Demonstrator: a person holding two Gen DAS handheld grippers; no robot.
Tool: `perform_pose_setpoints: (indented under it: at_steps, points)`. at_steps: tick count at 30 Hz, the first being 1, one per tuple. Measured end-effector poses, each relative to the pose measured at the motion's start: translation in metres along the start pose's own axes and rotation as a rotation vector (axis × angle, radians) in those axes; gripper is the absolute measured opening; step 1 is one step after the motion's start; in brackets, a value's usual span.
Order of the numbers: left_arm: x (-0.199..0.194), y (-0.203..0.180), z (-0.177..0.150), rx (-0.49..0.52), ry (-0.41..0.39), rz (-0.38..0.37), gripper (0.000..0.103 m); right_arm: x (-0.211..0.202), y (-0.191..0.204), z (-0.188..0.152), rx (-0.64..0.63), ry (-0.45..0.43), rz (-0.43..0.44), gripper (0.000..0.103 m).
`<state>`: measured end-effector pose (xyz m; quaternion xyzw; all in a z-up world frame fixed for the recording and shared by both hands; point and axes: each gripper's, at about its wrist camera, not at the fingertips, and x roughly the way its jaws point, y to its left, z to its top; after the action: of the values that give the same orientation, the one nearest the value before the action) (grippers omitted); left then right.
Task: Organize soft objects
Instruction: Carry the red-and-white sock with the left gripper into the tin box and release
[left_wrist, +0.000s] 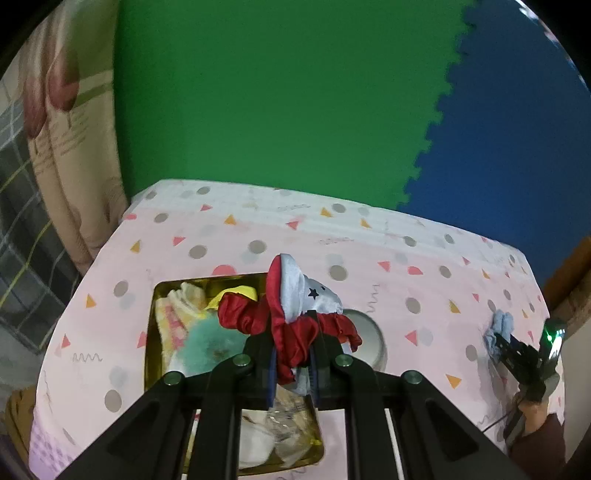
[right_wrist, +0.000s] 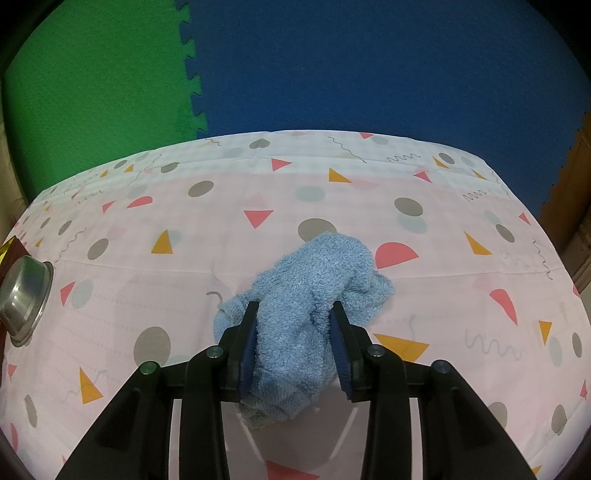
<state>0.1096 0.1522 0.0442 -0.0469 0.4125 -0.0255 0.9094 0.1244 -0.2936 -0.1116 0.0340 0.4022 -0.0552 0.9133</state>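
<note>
My left gripper is shut on a red and pale-blue satin scrunchie and holds it above a gold tin that holds several soft items, among them a teal fluffy piece and a cream cloth. My right gripper is closed on a light-blue terry cloth that rests on the patterned tablecloth. The right gripper also shows in the left wrist view, at the far right with the blue cloth.
A steel bowl stands just right of the tin; it also shows in the right wrist view at the left edge. Green and blue foam mats cover the floor beyond the table. A cushion lies at left.
</note>
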Motion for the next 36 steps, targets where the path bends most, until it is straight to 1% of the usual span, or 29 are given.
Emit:
perform_pose_setpoints:
  at_steps: [6,11,14,18,20,23,26,27,32,33,34,36]
  points:
    - [0.014,0.024,0.003,-0.034,0.014,0.029,0.013,0.001,-0.001,0.000,-0.004,0.003,-0.004,0.036]
    - [0.025,0.036,0.002,-0.040,0.020,0.048,0.013,0.001,-0.001,0.000,-0.004,0.003,-0.004,0.036]
    - [0.028,0.043,0.003,-0.057,0.021,0.039,0.013,0.001,-0.002,0.000,-0.004,0.003,-0.004,0.037]
    - [0.033,0.049,0.005,-0.066,0.016,0.057,0.013,0.001,-0.001,0.001,-0.004,0.003,-0.004,0.037]
    - [0.038,0.053,0.005,-0.066,0.030,0.057,0.013,0.001,-0.001,0.001,-0.005,0.004,-0.004,0.037]
    - [0.050,0.058,-0.002,-0.062,0.064,0.079,0.013,0.001,-0.001,0.001,-0.006,0.004,-0.005,0.037]
    - [0.060,0.061,-0.007,-0.056,0.080,0.099,0.013,0.001,-0.002,0.001,-0.007,0.005,-0.007,0.038]
    - [0.063,0.063,-0.008,-0.057,0.088,0.110,0.016,0.001,-0.002,0.001,-0.007,0.005,-0.008,0.038]
    - [0.070,0.071,-0.011,-0.083,0.110,0.111,0.018,0.001,-0.003,0.001,-0.007,0.007,-0.009,0.039]
    - [0.070,0.071,-0.011,-0.083,0.113,0.115,0.020,0.001,-0.003,0.001,-0.006,0.007,-0.010,0.039]
    - [0.070,0.071,-0.011,-0.084,0.116,0.127,0.026,0.001,-0.003,0.001,-0.006,0.008,-0.010,0.039]
    - [0.069,0.071,-0.010,-0.077,0.125,0.149,0.031,0.001,-0.004,0.001,-0.006,0.009,-0.012,0.040]
